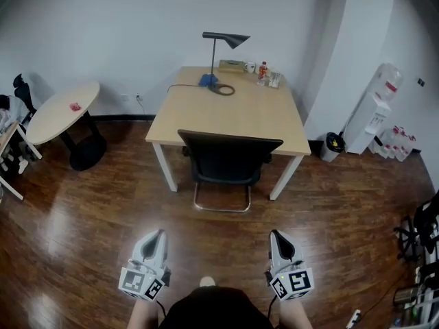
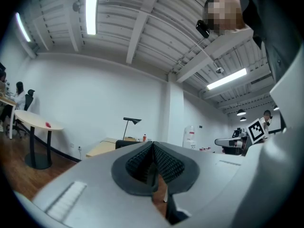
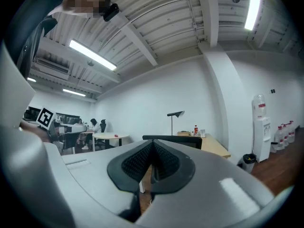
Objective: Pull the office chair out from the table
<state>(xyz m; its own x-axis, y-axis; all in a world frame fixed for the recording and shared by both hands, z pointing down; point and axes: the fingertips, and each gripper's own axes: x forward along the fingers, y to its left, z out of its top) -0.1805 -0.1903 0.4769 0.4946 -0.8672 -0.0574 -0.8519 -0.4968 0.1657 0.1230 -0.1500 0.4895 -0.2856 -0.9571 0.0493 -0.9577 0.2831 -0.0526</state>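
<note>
The head view is evenly bright, with soft shadow under the table [image 1: 254, 118] and a pale sheen on the wooden floor [image 1: 65, 228] toward 8 o'clock; straight walls bow at its edges. A ceiling tube [image 2: 91, 8] glares at 11 o'clock in the left gripper view, a second tube [image 3: 253, 6] at 1 o'clock in the right gripper view. Both gripper views blacken in the corners and blur at 6 o'clock.

A black lamp [image 1: 228, 40] stands by the back wall. Just right of its stem sit a flat box [image 1: 232, 65], a white mug [image 1: 250, 67] and a bottle [image 1: 263, 72]. Well left of the lamp is a round table [image 1: 51, 118] bearing a small red thing [image 1: 75, 106]. Far right of the lamp stand a water dispenser [image 1: 375, 114] and a black bin [image 1: 335, 143].
</note>
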